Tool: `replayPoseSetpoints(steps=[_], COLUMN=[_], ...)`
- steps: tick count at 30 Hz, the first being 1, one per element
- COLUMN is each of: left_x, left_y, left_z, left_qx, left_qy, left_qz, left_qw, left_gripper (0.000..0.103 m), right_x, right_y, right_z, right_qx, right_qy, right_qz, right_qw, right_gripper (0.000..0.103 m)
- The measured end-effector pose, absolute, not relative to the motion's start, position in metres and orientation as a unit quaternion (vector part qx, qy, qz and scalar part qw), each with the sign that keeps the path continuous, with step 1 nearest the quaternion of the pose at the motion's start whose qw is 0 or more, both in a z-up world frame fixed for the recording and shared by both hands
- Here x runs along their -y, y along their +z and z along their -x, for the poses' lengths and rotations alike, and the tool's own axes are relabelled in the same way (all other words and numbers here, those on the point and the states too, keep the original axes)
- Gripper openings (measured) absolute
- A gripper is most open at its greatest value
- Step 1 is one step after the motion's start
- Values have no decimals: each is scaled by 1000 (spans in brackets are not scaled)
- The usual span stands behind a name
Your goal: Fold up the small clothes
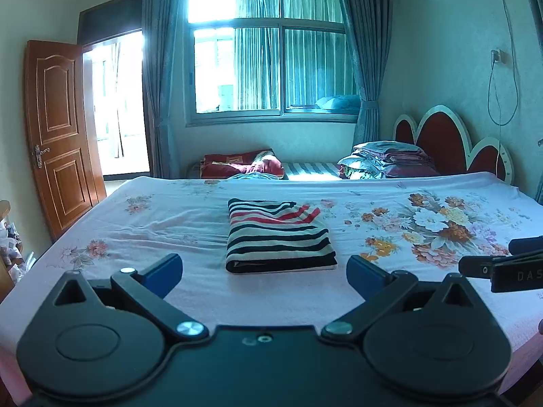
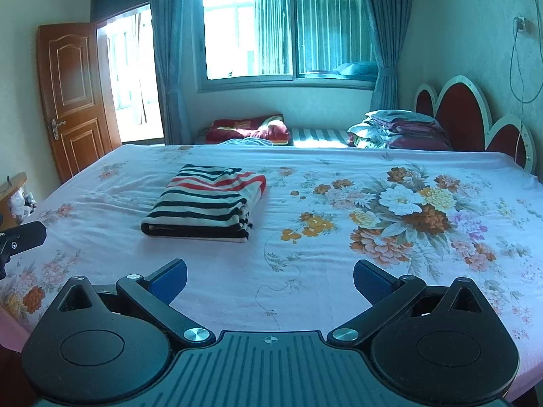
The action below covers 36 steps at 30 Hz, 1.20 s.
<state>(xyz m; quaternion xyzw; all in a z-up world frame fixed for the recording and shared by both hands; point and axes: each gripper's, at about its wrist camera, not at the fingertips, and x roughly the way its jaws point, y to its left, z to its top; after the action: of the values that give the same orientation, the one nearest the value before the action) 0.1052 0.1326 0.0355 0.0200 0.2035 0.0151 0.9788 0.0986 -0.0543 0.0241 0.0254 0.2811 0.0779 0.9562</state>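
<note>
A striped garment (image 1: 279, 235), black, white and red, lies folded into a neat rectangle on the pink floral bedsheet (image 1: 169, 230). It also shows in the right wrist view (image 2: 207, 201), left of centre. My left gripper (image 1: 264, 273) is open and empty, held just in front of the garment's near edge. My right gripper (image 2: 269, 279) is open and empty, over bare sheet to the right of the garment. The right gripper's side shows at the right edge of the left wrist view (image 1: 502, 266). The left gripper's tip shows at the left edge of the right wrist view (image 2: 20, 235).
A second bed behind holds a red blanket (image 1: 242, 164) and stacked bedding (image 1: 387, 159) by a red headboard (image 1: 451, 142). An open wooden door (image 1: 61, 132) stands at the left. A window with blue curtains (image 1: 268, 57) is behind.
</note>
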Motion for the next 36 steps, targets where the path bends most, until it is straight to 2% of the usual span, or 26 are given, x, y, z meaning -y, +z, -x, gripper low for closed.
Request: replayPoseSetpoints(steps=[36], left_x=[-134], left_y=[39], left_z=[-104], left_qx=[-198], left_qy=[-1], left_qz=[-23], left_qw=[980], left_gripper=[103], right_x=[53], right_y=[34], right_z=[-97], right_qx=[-272], right_qy=[81], right_qz=[-11], right_qw=[959], right_gripper=[103])
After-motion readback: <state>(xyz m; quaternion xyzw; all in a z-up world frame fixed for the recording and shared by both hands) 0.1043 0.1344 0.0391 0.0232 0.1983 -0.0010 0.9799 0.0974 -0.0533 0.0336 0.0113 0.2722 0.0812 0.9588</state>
